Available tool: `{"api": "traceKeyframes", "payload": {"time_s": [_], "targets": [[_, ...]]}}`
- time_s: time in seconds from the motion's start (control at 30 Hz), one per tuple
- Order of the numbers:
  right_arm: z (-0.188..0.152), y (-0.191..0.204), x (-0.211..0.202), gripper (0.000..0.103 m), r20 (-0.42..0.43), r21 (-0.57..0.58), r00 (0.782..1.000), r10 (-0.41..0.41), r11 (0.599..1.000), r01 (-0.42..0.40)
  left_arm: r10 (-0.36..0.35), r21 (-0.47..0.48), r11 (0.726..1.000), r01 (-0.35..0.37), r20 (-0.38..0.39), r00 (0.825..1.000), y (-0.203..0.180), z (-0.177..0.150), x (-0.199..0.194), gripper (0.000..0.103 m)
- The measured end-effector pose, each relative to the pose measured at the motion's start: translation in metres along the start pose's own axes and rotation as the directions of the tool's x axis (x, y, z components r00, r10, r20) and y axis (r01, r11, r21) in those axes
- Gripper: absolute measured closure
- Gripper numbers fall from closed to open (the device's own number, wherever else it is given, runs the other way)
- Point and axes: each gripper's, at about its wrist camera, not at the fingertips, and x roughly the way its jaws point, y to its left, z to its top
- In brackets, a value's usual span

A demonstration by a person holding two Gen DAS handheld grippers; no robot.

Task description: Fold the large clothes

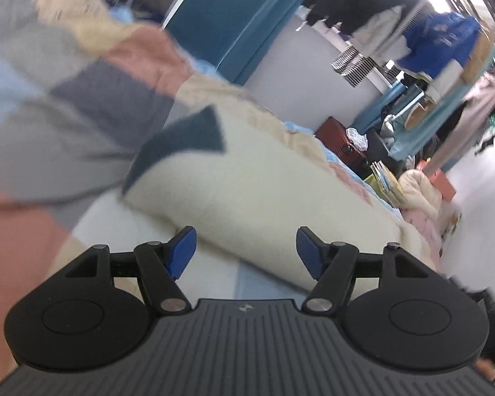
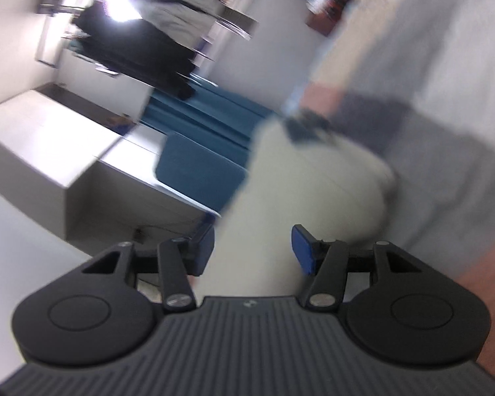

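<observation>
Gaping left tongs (image 1: 246,252) near cream garment (image 1: 264,191) edge, possibly clear

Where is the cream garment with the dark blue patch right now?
In the left wrist view the cream garment lies centre frame on the patchwork bedspread, just beyond the open left gripper, not held.

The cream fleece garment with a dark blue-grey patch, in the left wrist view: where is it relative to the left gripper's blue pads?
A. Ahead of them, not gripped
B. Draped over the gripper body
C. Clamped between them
A: the cream fleece garment lies beyond the open left gripper, whose pads pinch nothing.
</observation>
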Motion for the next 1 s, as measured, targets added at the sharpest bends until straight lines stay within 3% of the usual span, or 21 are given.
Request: {"api": "traceKeyframes", "payload": {"time_s": [0.17, 0.43, 0.77, 0.87, 1.0], "targets": [[0.019, 0.066, -0.042, 0.048, 0.063, -0.128, 0.994, 0.094, 0.988, -0.086, -0.003, 0.121, 0.993, -0.004, 0.061, 0.998, -0.045, 0.02, -0.055, 0.031], [0.024, 0.167, -0.102, 0.048, 0.095, -0.392, 0.982, 0.166, 0.913, -0.116, -0.012, 0.252, 0.967, -0.029, 0.161, 0.987, -0.098, 0.029, -0.155, 0.031], [-0.013, 0.219, -0.137, 0.048, 0.093, -0.606, 0.992, 0.08, 0.795, -0.007, 0.008, 0.357, 0.93, -0.083, 0.206, 0.978, -0.121, 0.019, -0.23, 0.025], [-0.03, 0.228, -0.142, 0.048, 0.085, -0.659, 0.996, 0.039, 0.751, 0.027, 0.021, 0.384, 0.918, -0.102, 0.21, 0.977, -0.123, 0.009, -0.238, 0.018], [-0.049, 0.229, -0.146, 0.048, 0.065, -0.691, 0.998, 0.003, 0.721, 0.043, 0.035, 0.418, 0.901, -0.119, 0.203, 0.979, -0.126, -0.006, -0.245, 0.009]]}}
